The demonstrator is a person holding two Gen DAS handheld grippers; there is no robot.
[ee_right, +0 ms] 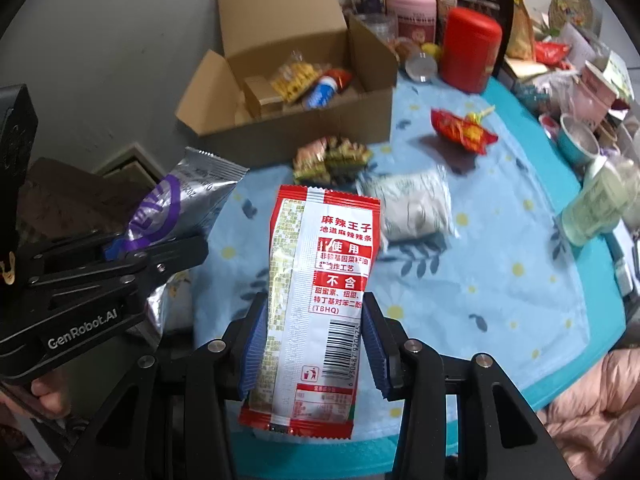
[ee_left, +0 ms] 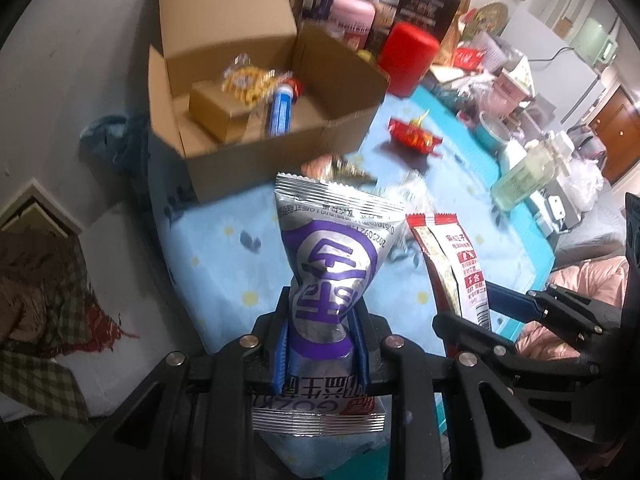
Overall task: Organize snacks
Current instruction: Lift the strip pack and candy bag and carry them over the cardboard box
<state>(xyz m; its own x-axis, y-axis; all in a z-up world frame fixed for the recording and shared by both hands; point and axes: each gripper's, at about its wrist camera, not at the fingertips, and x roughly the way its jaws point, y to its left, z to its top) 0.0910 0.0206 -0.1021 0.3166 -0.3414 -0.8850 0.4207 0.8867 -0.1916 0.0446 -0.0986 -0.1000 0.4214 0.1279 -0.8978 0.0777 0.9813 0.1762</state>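
- Our left gripper (ee_left: 320, 344) is squeezing the silver-purple packet (ee_left: 332, 264) tight.
- Our right gripper (ee_right: 314, 344) is clamping the red-white sachet (ee_right: 316, 300).
- Motion blur is smearing the cardboard box (ee_left: 256, 160) contents.

Grey wall (ee_left: 92, 32) behind a blue floral-clothed table (ee_right: 500, 280)

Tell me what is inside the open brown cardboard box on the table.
Inside the open brown cardboard box lie a small brown carton, a clear bag of yellow snacks and a blue-and-white tube. The box floor beneath them is hidden.
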